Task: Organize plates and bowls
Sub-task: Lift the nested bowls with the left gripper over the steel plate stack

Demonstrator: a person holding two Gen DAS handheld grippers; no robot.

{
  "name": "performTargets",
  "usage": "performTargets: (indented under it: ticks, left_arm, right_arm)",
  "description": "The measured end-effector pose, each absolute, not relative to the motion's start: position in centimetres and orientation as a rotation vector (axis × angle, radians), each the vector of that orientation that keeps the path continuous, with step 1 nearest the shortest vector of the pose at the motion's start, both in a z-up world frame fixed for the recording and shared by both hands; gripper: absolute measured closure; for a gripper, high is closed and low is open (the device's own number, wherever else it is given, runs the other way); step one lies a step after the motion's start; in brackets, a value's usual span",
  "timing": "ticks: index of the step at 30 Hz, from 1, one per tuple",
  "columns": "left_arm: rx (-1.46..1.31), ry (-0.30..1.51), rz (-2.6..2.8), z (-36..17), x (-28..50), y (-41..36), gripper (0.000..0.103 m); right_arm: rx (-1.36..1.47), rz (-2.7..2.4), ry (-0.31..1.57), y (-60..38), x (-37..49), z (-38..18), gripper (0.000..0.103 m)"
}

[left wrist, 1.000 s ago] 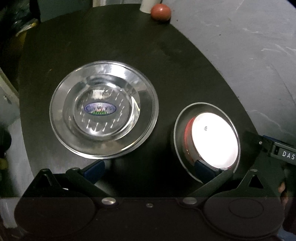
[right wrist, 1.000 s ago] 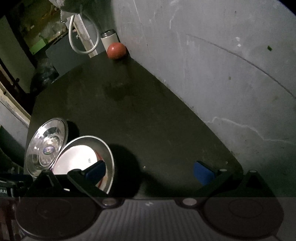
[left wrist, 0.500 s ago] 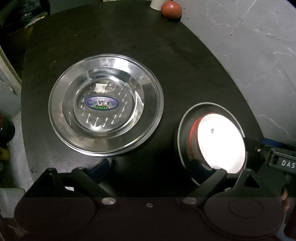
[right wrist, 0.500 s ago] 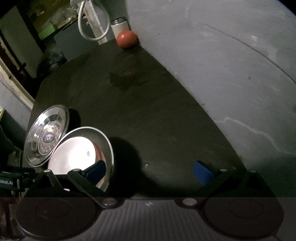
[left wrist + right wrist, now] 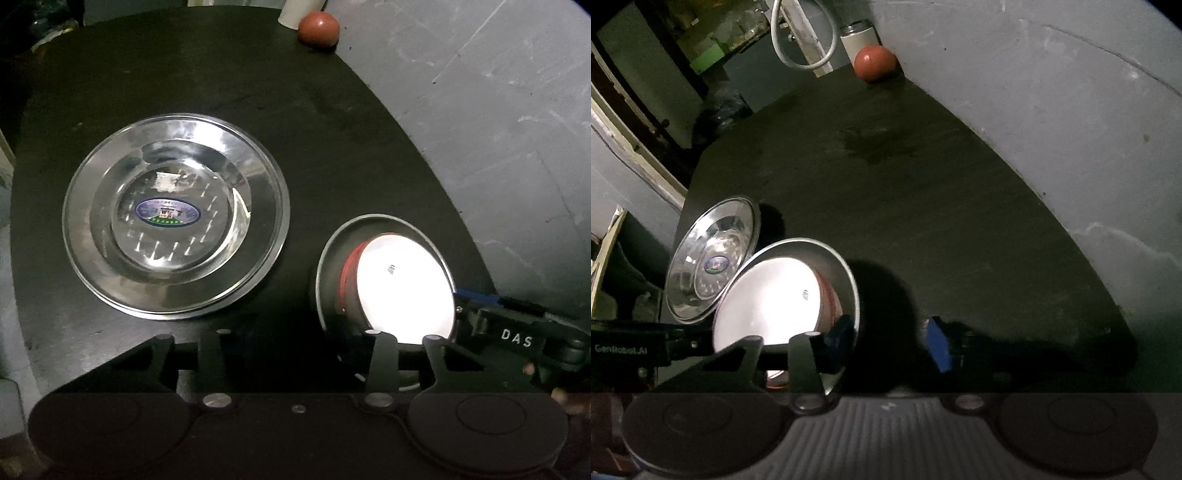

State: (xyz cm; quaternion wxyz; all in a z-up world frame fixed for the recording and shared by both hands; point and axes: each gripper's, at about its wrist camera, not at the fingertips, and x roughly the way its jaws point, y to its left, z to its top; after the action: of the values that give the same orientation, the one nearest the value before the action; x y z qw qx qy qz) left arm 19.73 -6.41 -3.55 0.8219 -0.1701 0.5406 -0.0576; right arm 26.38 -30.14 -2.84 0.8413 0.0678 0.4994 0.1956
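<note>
Left wrist view: a wide, shiny stainless-steel plate [image 5: 173, 214] with an oval blue sticker at its centre lies flat on the round black table [image 5: 229, 74], alone and upright. Just to its right, apart from it, sits a grey metal bowl [image 5: 328, 258] with a white, red-walled dish [image 5: 402, 291] nested inside it. The dish glares so bright that its surface detail is lost.

By my reading the tidying is only partly done. The two smaller pieces are already stacked, while the steel plate is not yet joined with them, so gathering everything into one pile seems to be what is left.

The left gripper [image 5: 297, 347] hangs at the near edge of the table. Its jaws have just been closing, with the bowl's near wall roughly between them, but the fingers stand well apart and press on nothing: released.

From the right wrist, the right gripper [image 5: 890, 338] has also just been narrowing. One blue pad [image 5: 842, 332] sits inside the bowl's rim, the other outside with a clear gap, so nothing is grasped yet.

A red ball [image 5: 319, 27] and a pale cylinder [image 5: 858, 37] rest at the far edge, well away.
</note>
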Motion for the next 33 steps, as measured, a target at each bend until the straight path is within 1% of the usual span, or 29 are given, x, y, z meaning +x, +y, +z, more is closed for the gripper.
performTargets:
  ticks: [1, 3, 4, 6, 8, 9, 12, 14, 33]
  left_arm:
    - [-0.368, 1.149, -0.126, -3.6, 19.7, -6.4, 0.063]
    - [-0.378, 1.149, -0.139, -3.5, 19.8, -6.3, 0.067]
    - [-0.381, 1.149, -0.146, -3.5, 19.8, -6.3, 0.07]
    - [-0.382, 1.146, -0.166, -3.4, 19.9, -6.3, 0.077]
    - [-0.384, 1.142, -0.183, -3.4, 19.9, -6.5, 0.086]
    - [-0.386, 1.139, -0.192, -3.4, 20.0, -6.5, 0.088]
    - [-0.378, 1.133, -0.199, -3.4, 20.0, -6.7, 0.088]
    - [-0.38, 1.131, -0.202, -3.5, 20.1, -6.7, 0.088]
    - [-0.354, 1.094, -0.264, -2.8, 19.8, -7.0, 0.09]
  right_arm:
    - [0.142, 0.418, 1.051, -30.1, 26.3, -2.8, 0.059]
    - [0.151, 0.43, 1.052, -30.1, 26.4, -2.8, 0.066]
    - [0.154, 0.436, 1.053, -30.1, 26.4, -2.7, 0.068]
    - [0.16, 0.444, 1.054, -29.9, 26.4, -2.7, 0.075]
    - [0.156, 0.453, 1.052, -29.7, 26.5, -2.6, 0.08]
    - [0.157, 0.456, 1.051, -29.6, 26.4, -2.5, 0.083]
    - [0.168, 0.467, 1.048, -29.5, 26.3, -2.5, 0.09]
    - [0.168, 0.468, 1.045, -29.4, 26.2, -2.5, 0.091]
    - [0.199, 0.431, 1.019, -30.0, 25.1, -2.1, 0.092]
